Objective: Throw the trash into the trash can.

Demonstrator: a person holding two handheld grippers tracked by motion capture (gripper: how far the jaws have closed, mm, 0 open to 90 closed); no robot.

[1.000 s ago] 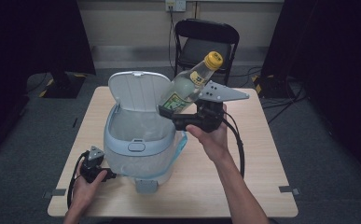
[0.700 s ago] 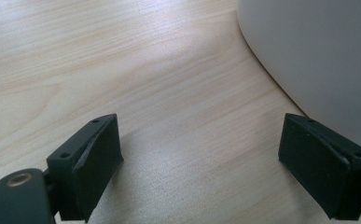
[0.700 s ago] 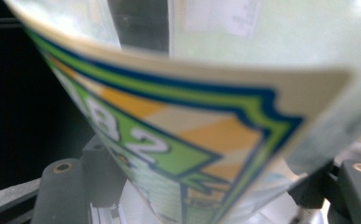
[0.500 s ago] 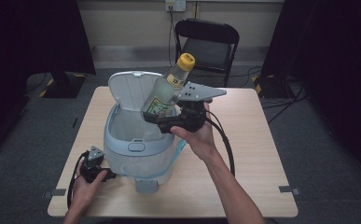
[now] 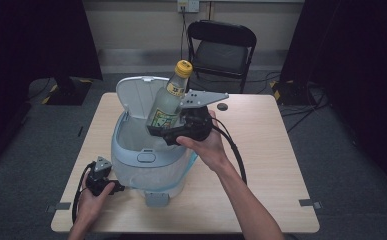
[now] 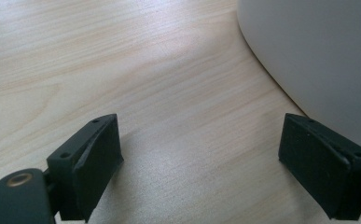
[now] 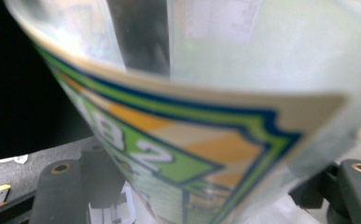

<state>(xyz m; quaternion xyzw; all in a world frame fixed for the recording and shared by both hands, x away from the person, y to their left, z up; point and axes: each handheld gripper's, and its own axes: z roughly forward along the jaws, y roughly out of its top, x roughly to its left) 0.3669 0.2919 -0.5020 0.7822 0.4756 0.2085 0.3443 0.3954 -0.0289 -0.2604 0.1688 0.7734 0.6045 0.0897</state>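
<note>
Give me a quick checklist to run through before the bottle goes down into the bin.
1. Grip: right gripper clamps the bottle at its label, jaws either side in the right gripper view: ok.
2. Bin lid open, tipped back: ok.
3. Bottle base over the bin opening: ok.
4. Bottle tilt: leans cap up and right, not upright: not ok if it should go in straight.
5. Left gripper open on the table beside the bin, out of the way: ok.
6. Room inside the bin: cannot tell.
</note>
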